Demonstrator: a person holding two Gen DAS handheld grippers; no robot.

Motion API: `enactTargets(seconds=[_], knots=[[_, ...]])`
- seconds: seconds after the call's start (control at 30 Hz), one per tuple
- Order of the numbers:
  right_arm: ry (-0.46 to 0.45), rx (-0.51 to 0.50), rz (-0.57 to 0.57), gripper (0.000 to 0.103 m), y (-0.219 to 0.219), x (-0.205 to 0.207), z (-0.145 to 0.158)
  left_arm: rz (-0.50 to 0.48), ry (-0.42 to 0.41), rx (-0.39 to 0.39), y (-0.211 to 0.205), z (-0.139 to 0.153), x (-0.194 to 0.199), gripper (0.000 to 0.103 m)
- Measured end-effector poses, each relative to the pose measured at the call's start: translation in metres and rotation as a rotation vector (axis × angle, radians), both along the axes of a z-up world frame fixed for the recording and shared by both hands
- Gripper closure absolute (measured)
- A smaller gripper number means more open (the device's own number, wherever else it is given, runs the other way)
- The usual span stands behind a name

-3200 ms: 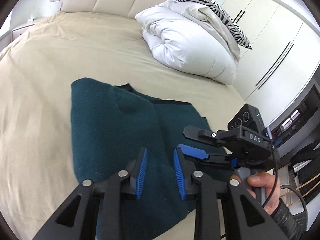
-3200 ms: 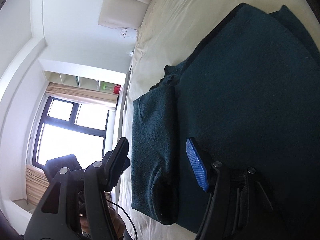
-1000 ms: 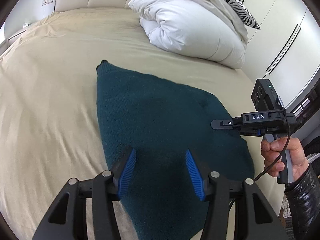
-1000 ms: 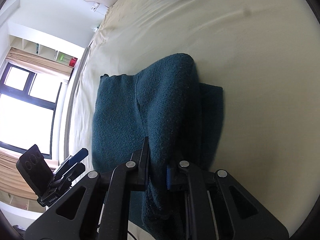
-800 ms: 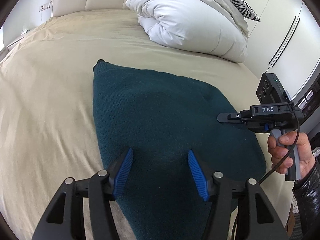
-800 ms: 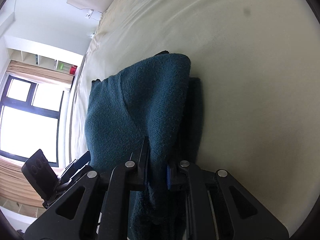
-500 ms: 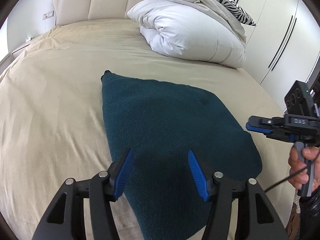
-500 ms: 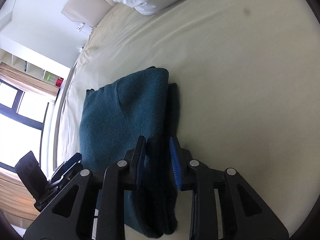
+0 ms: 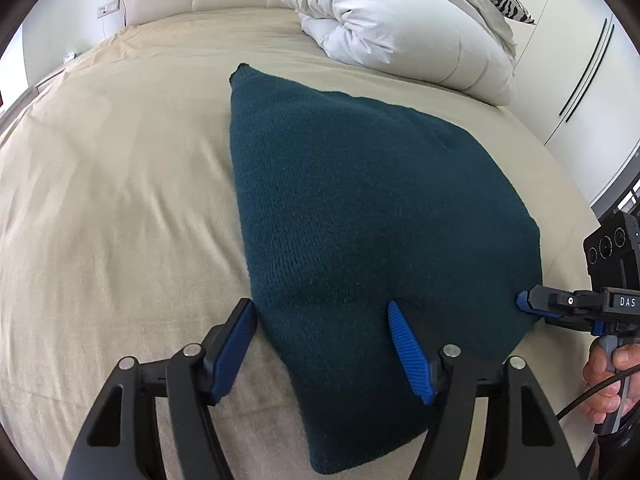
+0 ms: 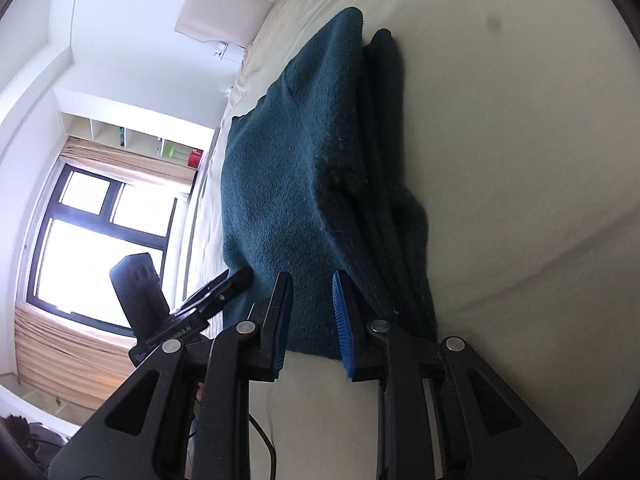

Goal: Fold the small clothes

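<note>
The right gripper (image 10: 310, 312) is closing its jaws, with the near edge of the folded teal garment (image 10: 296, 168) lying between them, pads not visibly pressing it. The garment's stacked layers are stretching away ahead of the jaws on the beige bed (image 10: 520, 160). The left gripper (image 10: 224, 286) is hovering just left of the jaws.

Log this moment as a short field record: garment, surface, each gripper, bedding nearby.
garment: dark teal knit sweater, folded into stacked layers, lying flat
surface: beige bed sheet
left gripper: jaws opening, wide apart above the sweater's near edge, gripping nothing
right gripper: jaws closing, narrow gap over the sweater's edge, pads not pressing the knit
bedding nearby: white duvet bundled beyond the sweater
</note>
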State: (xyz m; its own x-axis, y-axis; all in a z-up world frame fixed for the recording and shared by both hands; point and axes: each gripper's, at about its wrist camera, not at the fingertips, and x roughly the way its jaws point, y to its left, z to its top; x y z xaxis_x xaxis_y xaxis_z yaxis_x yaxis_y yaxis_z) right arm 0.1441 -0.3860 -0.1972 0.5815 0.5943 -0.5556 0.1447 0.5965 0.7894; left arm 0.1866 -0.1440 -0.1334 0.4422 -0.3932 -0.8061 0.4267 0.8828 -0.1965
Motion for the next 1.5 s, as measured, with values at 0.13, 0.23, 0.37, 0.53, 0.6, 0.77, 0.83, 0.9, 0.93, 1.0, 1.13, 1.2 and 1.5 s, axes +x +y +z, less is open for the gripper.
enactTargets(seconds=[0.13, 0.23, 0.37, 0.53, 0.6, 0.77, 0.83, 0.9, 0.93, 1.0, 1.13, 1.2, 1.5], knots=[[0.012, -0.004, -0.003, 0.084, 0.003, -0.020, 0.003, 0.025, -0.069, 0.018, 0.006, 0.020, -0.010, 0.037], [0.028, -0.067, -0.018, 0.082, 0.003, -0.027, 0.017, 0.036, -0.165, 0.039, 0.007, 0.043, -0.010, 0.037], [-0.051, -0.080, -0.040, 0.079, -0.017, -0.025, 0.051, -0.010, -0.213, 0.053, -0.015, 0.055, 0.011, 0.037], [-0.124, -0.043, 0.010, 0.079, -0.028, 0.025, 0.068, -0.067, -0.066, -0.183, -0.023, 0.053, 0.064, 0.037], [-0.120, -0.008, 0.010, 0.076, -0.028, 0.056, 0.064, -0.101, 0.015, -0.280, -0.026, 0.044, 0.082, 0.038], [-0.064, 0.088, 0.021, 0.066, -0.034, 0.117, 0.038, -0.104, 0.212, -0.459, -0.021, 0.009, 0.115, 0.037], [-0.026, 0.086, -0.012, 0.060, -0.042, 0.129, 0.025, -0.091, 0.242, -0.525, -0.014, 0.004, 0.121, 0.037], [-0.038, 0.147, -0.050, 0.060, -0.055, 0.135, 0.013, -0.095, 0.251, -0.537, -0.014, 0.000, 0.123, 0.038], [-0.048, 0.175, -0.067, 0.060, -0.062, 0.138, 0.008, -0.095, 0.248, -0.533, -0.015, 0.000, 0.124, 0.040], [-0.074, 0.190, -0.112, 0.061, -0.073, 0.139, 0.004, -0.093, 0.246, -0.545, -0.014, -0.001, 0.123, 0.041], [-0.086, 0.203, -0.211, 0.061, -0.086, 0.138, -0.004, -0.092, 0.234, -0.560, -0.004, -0.002, 0.116, 0.045], [-0.080, 0.181, -0.248, 0.061, -0.090, 0.132, -0.001, -0.072, 0.234, -0.562, 0.006, 0.003, 0.110, 0.045], [-0.192, 0.150, -0.081, 0.047, -0.046, 0.035, 0.050, -0.097, 0.232, -0.576, 0.027, 0.013, 0.056, 0.030]])
